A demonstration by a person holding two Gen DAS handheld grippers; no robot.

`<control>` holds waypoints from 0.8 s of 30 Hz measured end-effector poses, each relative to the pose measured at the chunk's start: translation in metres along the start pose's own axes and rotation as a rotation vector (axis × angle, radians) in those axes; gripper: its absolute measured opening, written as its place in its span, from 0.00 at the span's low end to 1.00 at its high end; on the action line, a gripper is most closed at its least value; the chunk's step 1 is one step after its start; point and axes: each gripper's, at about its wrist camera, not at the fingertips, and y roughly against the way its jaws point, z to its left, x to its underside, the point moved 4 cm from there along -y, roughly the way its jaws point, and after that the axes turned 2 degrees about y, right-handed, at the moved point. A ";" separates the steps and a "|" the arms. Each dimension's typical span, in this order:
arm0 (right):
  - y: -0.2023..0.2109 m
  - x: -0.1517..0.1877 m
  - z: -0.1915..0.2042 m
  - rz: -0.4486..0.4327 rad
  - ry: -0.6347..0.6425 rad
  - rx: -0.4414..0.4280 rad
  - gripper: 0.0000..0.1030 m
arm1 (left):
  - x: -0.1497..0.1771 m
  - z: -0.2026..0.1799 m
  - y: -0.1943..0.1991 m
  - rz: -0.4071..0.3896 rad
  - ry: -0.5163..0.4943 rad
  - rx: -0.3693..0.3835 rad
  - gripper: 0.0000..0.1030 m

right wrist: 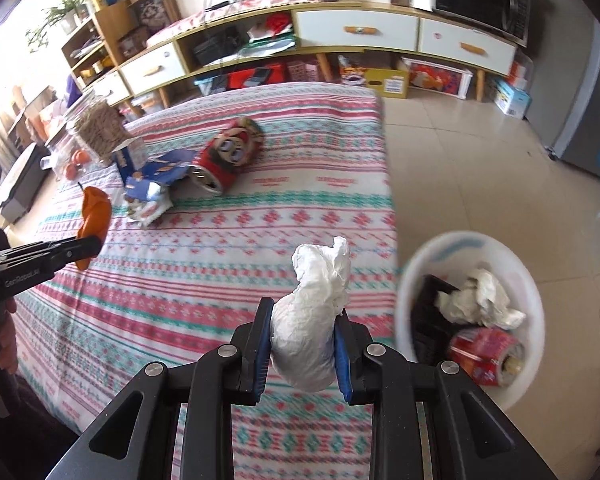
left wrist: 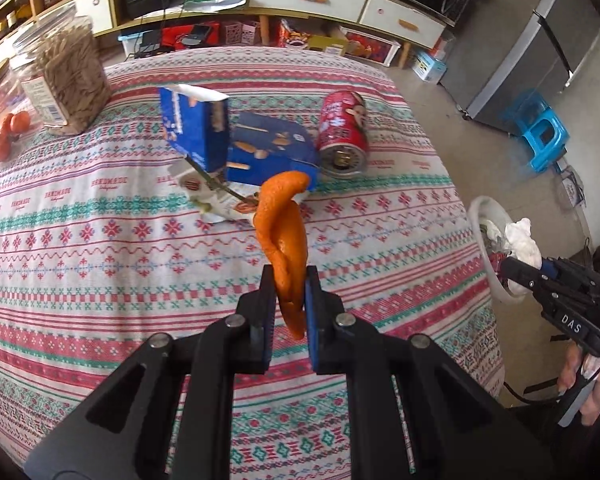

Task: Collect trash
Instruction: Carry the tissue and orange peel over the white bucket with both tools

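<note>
Trash on the left wrist view: an orange peel (left wrist: pixel 283 236) pinched in the nearly closed left claw (left wrist: pixel 290 280) above the bench (left wrist: pixel 100 264), with boxes (left wrist: pixel 236 140) and a can (left wrist: pixel 342 136) left there. On the right wrist view, the right claw (right wrist: pixel 302 320) grips a tissue wad (right wrist: pixel 314 312) beside the bin (right wrist: pixel 420 264); released short, it would likely land on the floor.
</note>
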 end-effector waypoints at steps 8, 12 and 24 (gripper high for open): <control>0.019 0.020 -0.050 -0.014 -0.091 0.039 0.27 | 0.008 -0.040 -0.006 0.019 -0.068 0.033 0.14; 0.027 0.030 -0.076 -0.019 -0.142 0.062 0.27 | 0.012 -0.056 -0.010 0.030 -0.102 0.049 0.14; 0.027 0.051 -0.137 0.007 -0.248 0.106 0.27 | 0.018 -0.102 -0.023 0.049 -0.176 0.080 0.14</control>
